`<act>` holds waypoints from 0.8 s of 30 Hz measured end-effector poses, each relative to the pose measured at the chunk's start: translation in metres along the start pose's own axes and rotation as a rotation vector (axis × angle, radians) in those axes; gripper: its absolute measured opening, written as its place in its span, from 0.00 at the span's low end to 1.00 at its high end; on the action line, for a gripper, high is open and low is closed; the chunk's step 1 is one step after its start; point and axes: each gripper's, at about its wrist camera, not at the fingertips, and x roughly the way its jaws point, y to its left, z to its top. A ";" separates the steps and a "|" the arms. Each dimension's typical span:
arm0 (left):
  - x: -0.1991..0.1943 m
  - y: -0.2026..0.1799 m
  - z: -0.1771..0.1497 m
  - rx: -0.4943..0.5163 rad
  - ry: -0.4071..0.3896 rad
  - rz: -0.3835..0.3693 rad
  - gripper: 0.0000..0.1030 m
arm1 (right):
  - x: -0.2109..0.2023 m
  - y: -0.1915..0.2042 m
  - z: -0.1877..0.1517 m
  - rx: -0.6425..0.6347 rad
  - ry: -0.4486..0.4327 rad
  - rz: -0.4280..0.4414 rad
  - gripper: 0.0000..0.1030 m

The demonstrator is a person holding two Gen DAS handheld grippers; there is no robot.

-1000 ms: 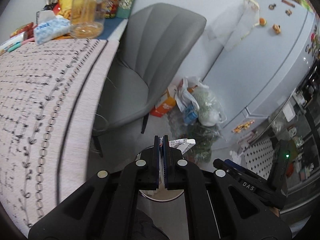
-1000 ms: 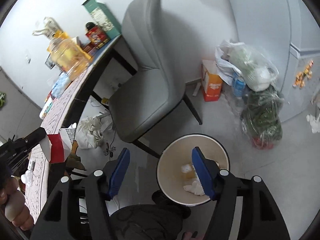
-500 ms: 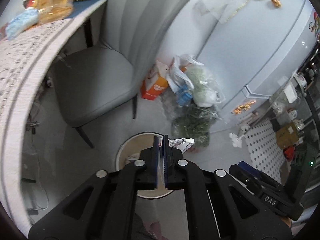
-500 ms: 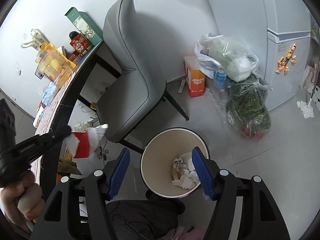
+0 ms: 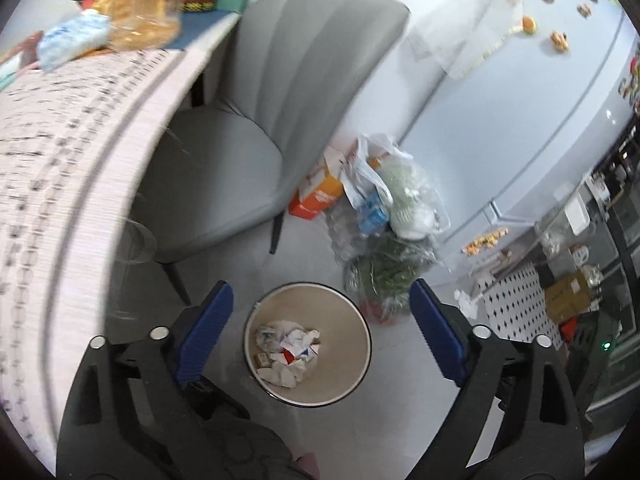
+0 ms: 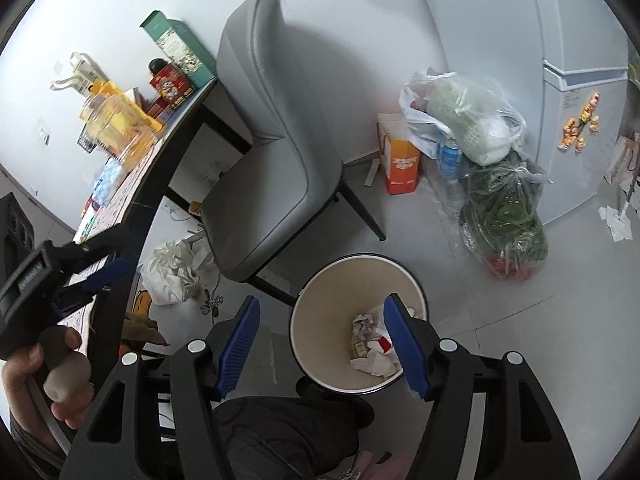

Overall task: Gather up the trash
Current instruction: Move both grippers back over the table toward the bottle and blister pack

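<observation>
A round beige waste bin stands on the floor below both grippers; it also shows in the right wrist view. Crumpled paper and a red-and-white wrapper lie at its bottom, and the trash also shows in the right wrist view. My left gripper is open and empty, directly above the bin. My right gripper is open and empty, over the bin's rim. The left gripper also shows at the left of the right wrist view, near the table edge.
A grey chair stands beside the table, which holds a jar, boxes and a tissue pack. Plastic bags of vegetables and an orange carton sit by the fridge. A white bag of crumpled paper lies under the table.
My left gripper opened and let go of the red-and-white wrapper, which now lies in the bin. The left camera has tilted back towards the table. The right gripper has stayed open over the bin.
</observation>
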 end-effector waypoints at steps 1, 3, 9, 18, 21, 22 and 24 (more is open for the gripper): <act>-0.008 0.005 0.001 -0.007 -0.012 0.006 0.91 | 0.000 0.003 0.000 -0.004 0.000 0.003 0.62; -0.026 0.015 0.003 -0.018 -0.042 0.023 0.93 | 0.000 0.011 0.001 -0.016 0.002 0.012 0.63; -0.067 0.044 0.002 -0.058 -0.107 0.064 0.94 | -0.004 0.047 0.000 -0.071 -0.006 0.046 0.75; -0.131 0.098 -0.014 -0.155 -0.195 0.105 0.94 | -0.011 0.118 0.000 -0.170 -0.025 0.113 0.91; -0.152 0.116 -0.022 -0.184 -0.226 0.117 0.94 | -0.016 0.148 -0.003 -0.213 -0.036 0.133 0.92; -0.157 0.121 -0.025 -0.191 -0.234 0.121 0.94 | -0.018 0.156 -0.004 -0.226 -0.038 0.138 0.92; -0.168 0.132 -0.030 -0.208 -0.251 0.128 0.94 | -0.021 0.175 -0.007 -0.255 -0.040 0.150 0.92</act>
